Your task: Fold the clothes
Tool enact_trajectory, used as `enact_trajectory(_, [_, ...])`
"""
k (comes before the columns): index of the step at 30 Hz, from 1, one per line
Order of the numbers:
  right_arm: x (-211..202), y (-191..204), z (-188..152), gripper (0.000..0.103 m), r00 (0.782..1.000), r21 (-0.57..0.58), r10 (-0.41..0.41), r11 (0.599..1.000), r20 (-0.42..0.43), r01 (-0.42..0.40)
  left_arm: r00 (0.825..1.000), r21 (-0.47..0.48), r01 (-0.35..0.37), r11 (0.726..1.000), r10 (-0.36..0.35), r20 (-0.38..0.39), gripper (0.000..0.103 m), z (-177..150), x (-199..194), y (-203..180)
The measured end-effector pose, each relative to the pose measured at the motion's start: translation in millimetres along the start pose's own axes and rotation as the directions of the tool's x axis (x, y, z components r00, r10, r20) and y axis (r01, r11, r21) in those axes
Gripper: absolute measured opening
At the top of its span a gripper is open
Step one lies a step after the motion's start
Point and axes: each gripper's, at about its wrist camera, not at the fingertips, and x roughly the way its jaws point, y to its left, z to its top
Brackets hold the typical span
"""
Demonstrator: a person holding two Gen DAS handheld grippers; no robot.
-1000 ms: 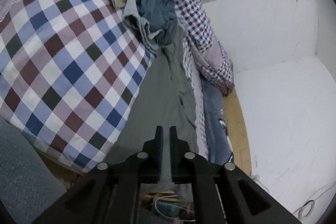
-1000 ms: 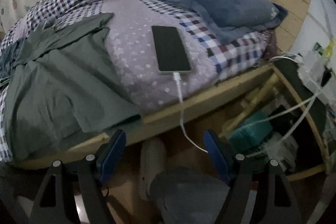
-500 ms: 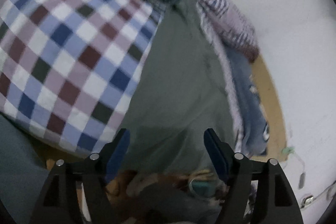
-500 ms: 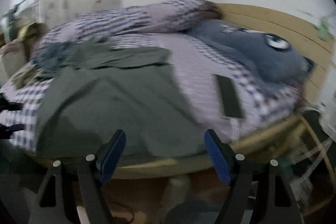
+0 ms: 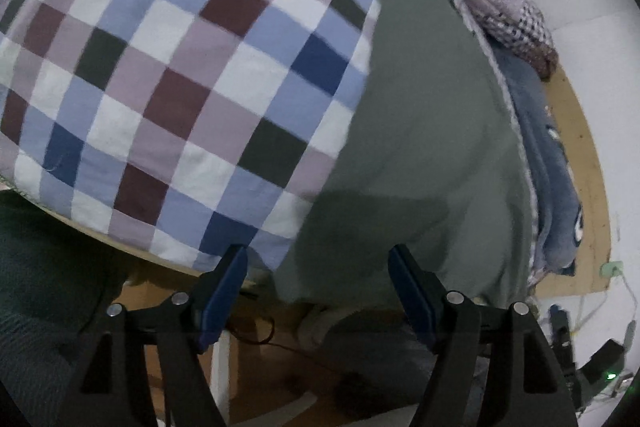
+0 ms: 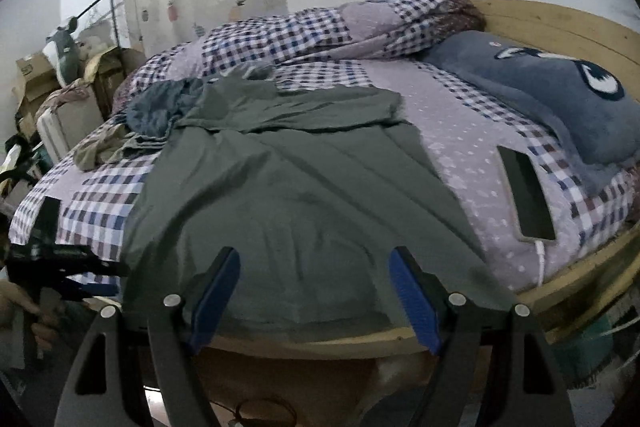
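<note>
— Where's the grey-green cotton garment (image 6: 296, 187)?
— Centre frame, spread on the checked patchwork bedsheet (image 6: 100, 219), hem at the near bed edge.
— And right?
— A black slab phone (image 6: 526, 201); the blue plush pillow (image 6: 560, 103) behind it. Crumpled blue cloth (image 6: 160, 111) upper left.

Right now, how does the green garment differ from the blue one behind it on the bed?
The green garment is spread flat, one sleeve out to the side; the blue garment lies crumpled in a heap. The green one covers much of the bed's near half and reaches the front edge; the blue one is a small bundle farther back, touching the green one's collar end. Both lie unfolded on the checked bedding, and neither is held.
</note>
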Motion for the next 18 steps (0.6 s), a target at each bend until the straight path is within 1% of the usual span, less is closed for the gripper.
enact_trajectory(2, [1, 9, 1, 0.08, 1.0, -0.024, 0.017, 1.0, 0.005, -0.017, 1.0, 0.026, -0.019, 0.999, 0.019, -0.009, 0.076, -1, 7, -1])
enact_trajectory(5, [2, 22, 1, 0.08, 0.999, -0.066, 0.034, 0.997, 0.01, -0.034, 1.0, 0.038, -0.018, 0.999, 0.018, -0.008, 0.075, -3, 9, 1])
enact_trajectory(6, [3, 26, 2, 0.08, 0.999, -0.077, 0.039, 0.996, 0.009, -0.039, 1.0, 0.041, -0.021, 0.999, 0.021, -0.009, 0.073, -4, 8, 2])
enact_trajectory(7, [4, 30, 2, 0.08, 0.999, -0.088, 0.044, 0.995, 0.009, -0.043, 1.0, 0.044, -0.024, 0.999, 0.025, -0.01, 0.065, -5, 7, 3])
enact_trajectory(8, [5, 33, 2, 0.08, 0.999, -0.096, 0.047, 0.994, 0.008, -0.046, 0.999, 0.049, -0.032, 0.998, 0.033, -0.015, 0.054, -6, 6, 5])
enact_trajectory(9, [7, 36, 2, 0.08, 0.999, -0.102, 0.05, 0.994, 0.007, -0.049, 0.999, 0.053, -0.039, 0.998, 0.04, -0.021, 0.048, -6, 5, 6])
enact_trajectory(11, [9, 41, 2, 0.08, 0.998, -0.113, 0.058, 0.992, 0.005, -0.057, 0.999, 0.059, -0.038, 0.998, 0.04, -0.036, 0.022, -7, 6, 9])
enact_trajectory(12, [10, 45, 3, 0.08, 0.998, -0.123, 0.063, 0.99, 0.003, -0.062, 0.998, 0.063, -0.037, 0.997, 0.04, -0.043, 0.017, -8, 6, 10])
enact_trajectory(13, [12, 49, 3, 0.08, 0.998, -0.135, 0.068, 0.989, 0.001, -0.067, 0.998, 0.067, -0.036, 0.997, 0.039, -0.045, 0.007, -9, 4, 11])
enact_trajectory(14, [14, 55, 3, 0.08, 0.997, -0.154, 0.072, 0.986, -0.002, -0.071, 0.999, 0.07, -0.025, 0.997, 0.028, -0.043, 0.003, -10, 2, 12])
enact_trajectory(17, [18, 77, 0, 0.08, 0.996, -0.24, 0.093, 0.966, -0.014, -0.094, 0.999, 0.062, 0.032, 0.998, -0.03, -0.027, 0.001, -10, -9, 14])
enact_trajectory(18, [19, 86, -2, 0.08, 0.994, -0.276, 0.105, 0.955, -0.018, -0.106, 0.998, 0.052, 0.057, 0.997, -0.056, -0.02, 0.0, -4, -8, 6])
